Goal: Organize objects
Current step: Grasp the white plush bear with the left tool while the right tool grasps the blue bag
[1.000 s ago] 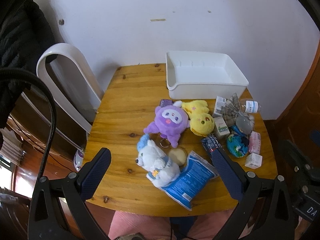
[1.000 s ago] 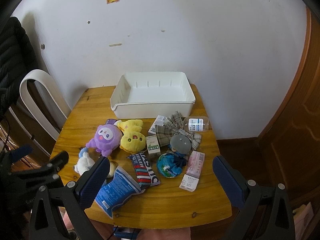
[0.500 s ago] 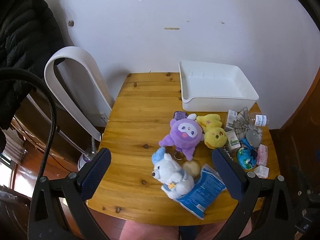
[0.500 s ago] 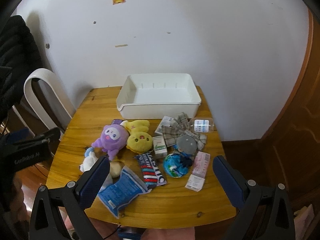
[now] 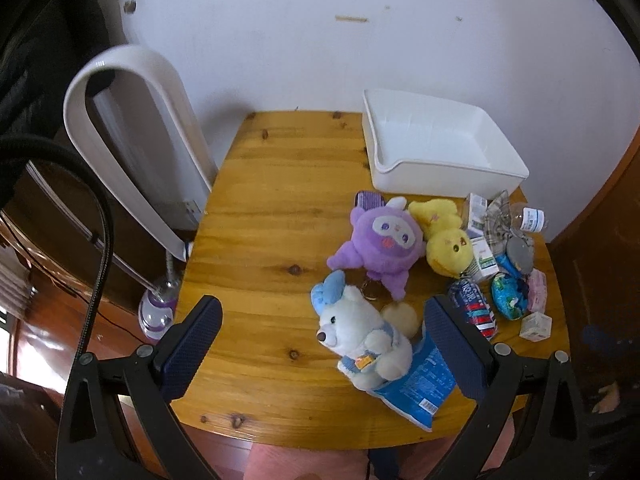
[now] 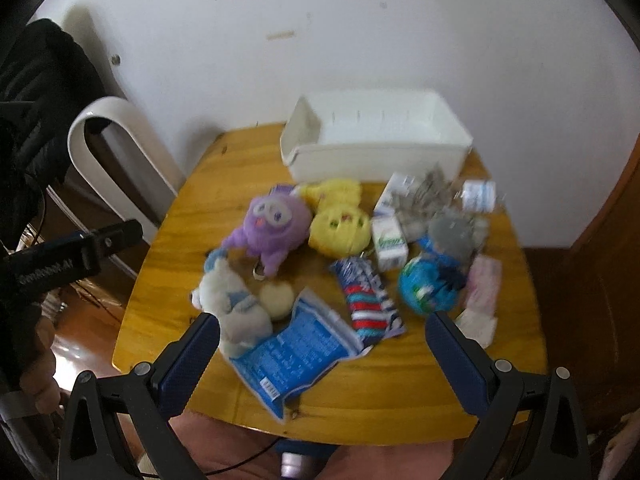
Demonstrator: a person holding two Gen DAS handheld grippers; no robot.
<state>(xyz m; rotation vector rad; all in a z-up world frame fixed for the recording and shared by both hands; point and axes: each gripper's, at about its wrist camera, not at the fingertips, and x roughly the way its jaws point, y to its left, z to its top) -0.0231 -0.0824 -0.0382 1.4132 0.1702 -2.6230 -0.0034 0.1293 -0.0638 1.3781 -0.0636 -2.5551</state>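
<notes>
Hovering left gripper (image 5: 322, 334) and right gripper (image 6: 322, 338), fingers apart, purple-based lamp (image 5: 156, 312) only in left view

Wooden table (image 5: 280, 184) — white bin (image 5: 436, 136), plush toys (image 5: 380, 236)

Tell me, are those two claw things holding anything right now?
No. The left gripper and right gripper are both wide open above the table, with nothing between their fingers. The toys and packets all lie loose.
</notes>
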